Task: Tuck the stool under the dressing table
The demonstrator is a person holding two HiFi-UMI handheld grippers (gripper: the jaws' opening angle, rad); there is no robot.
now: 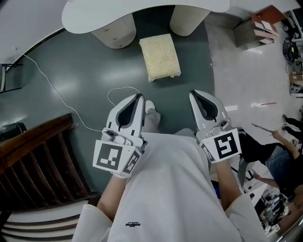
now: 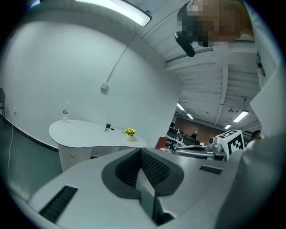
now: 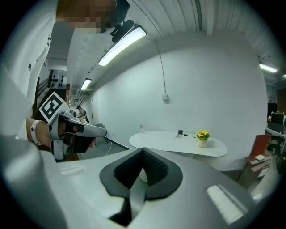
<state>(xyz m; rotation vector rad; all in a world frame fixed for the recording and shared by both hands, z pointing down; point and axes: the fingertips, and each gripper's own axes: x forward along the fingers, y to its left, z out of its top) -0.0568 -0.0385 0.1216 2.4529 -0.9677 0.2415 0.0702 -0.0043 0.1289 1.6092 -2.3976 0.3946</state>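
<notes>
On the green floor (image 1: 85, 71), stool (image 1: 161, 56): we find its cream cushion standing free, slightly askew, just in front of the gap between the two pedestals (image 1: 113, 30); almost all of it lies outside the table's edge.
Dressing table (image 1: 142, 12): we see its white curved top at the far edge of the head view; in the left gripper view it carries a small flower pot (image 2: 129, 132).
Left gripper (image 1: 130, 111): we read its jaws as pressed together with nothing between them; it is held in front of the body, well apart from the stool.
Right gripper (image 1: 206, 106): we read the same, pads meeting and empty, level with the left one and equally far from the stool.
Cable (image 1: 57, 92): we note a white lead looping across the floor near the left gripper, clear of the stool.
Step in hand: we judge this to be the approach; neither gripper touches the stool, and the tuck is not yet begun.
Next move: we judge that both grippers must come down to the stool's near end, one at each corner, and push it straight into the gap; closed jaws may serve for pushing, whereas a grasp of the frame calls for opening them first.
Care needed: we expect an uneven push to swing the askew stool toward a pedestal.
</notes>
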